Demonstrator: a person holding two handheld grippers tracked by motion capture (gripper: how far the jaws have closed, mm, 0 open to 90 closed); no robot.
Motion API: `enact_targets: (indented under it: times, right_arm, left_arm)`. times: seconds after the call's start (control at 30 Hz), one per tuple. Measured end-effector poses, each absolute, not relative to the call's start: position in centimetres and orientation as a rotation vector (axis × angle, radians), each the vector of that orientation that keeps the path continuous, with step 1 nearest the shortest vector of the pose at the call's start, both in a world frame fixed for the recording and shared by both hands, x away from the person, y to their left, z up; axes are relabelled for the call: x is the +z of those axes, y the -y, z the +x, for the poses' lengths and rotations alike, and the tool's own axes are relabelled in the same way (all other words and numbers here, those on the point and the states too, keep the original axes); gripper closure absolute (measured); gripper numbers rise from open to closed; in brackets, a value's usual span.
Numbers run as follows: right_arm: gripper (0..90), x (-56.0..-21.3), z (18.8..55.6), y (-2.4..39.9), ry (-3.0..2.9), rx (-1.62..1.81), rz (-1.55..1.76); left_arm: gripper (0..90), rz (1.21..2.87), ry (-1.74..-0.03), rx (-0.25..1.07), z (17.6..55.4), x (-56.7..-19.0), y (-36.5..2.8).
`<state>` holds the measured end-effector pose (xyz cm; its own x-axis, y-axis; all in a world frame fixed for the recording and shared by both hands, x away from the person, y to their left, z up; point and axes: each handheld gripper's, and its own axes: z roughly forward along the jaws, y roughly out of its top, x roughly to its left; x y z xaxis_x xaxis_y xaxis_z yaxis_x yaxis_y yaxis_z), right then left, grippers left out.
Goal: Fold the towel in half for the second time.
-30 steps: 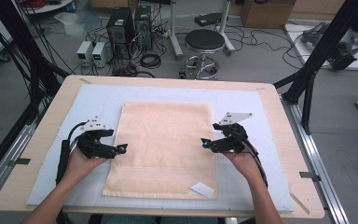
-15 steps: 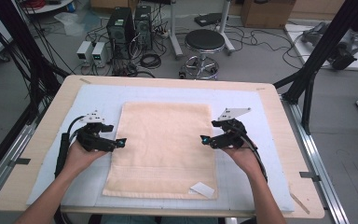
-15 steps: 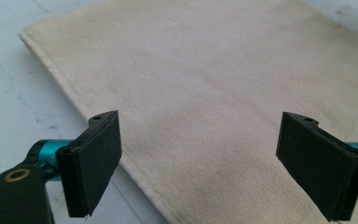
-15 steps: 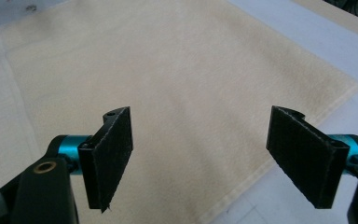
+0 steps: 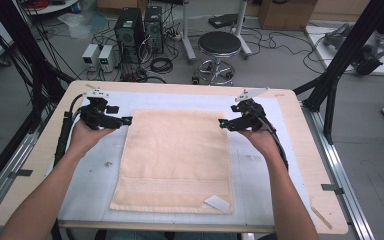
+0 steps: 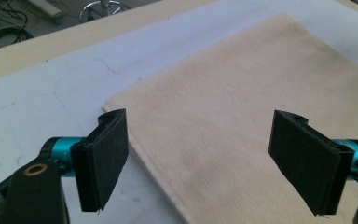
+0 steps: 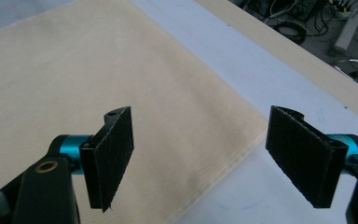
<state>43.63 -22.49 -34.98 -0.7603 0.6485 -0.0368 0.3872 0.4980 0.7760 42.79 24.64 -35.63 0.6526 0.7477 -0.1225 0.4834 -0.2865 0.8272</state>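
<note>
Beige towel (image 5: pixel 176 160) flat, frame centre, on white mat (image 5: pixel 90 180). Left gripper (image 5: pixel 126 120) at its upper-left corner, jaws gaping but just narrowing, nothing between. Right gripper (image 5: pixel 222 123) at upper-right corner, spread, empty. Paired placement suggests simultaneous corner pinch for fold.

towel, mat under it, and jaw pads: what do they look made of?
Towel: seemingly cotton terry, matte peach; fuzzy nap and a hemmed edge show in the left gripper view.
Mat: smooth pale sheet, maybe vinyl or coated board; scuffed, faint grid lines.
Pads of the left gripper: black, matte, grainy, likely foam or rubber facing.
</note>
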Motion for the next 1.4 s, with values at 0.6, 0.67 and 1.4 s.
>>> enact_targets:
  times: [0.6,0.67,1.4]
  right_arm:
    - [30.6,-41.8,48.3,23.2,-2.462,0.982,1.125]
    - [31.5,-42.2,48.4,23.4,-2.472,0.975,1.154]
    - [82.8,-43.1,47.5,21.9,-2.545,1.021,1.226]
  left_arm:
    - [20.0,1.995,-1.097,0.322,46.4,-42.5,-24.0]
    - [21.3,2.000,-1.101,0.307,46.4,-42.9,-23.5]
    - [73.7,2.006,-1.191,0.302,45.8,-43.8,-22.3]
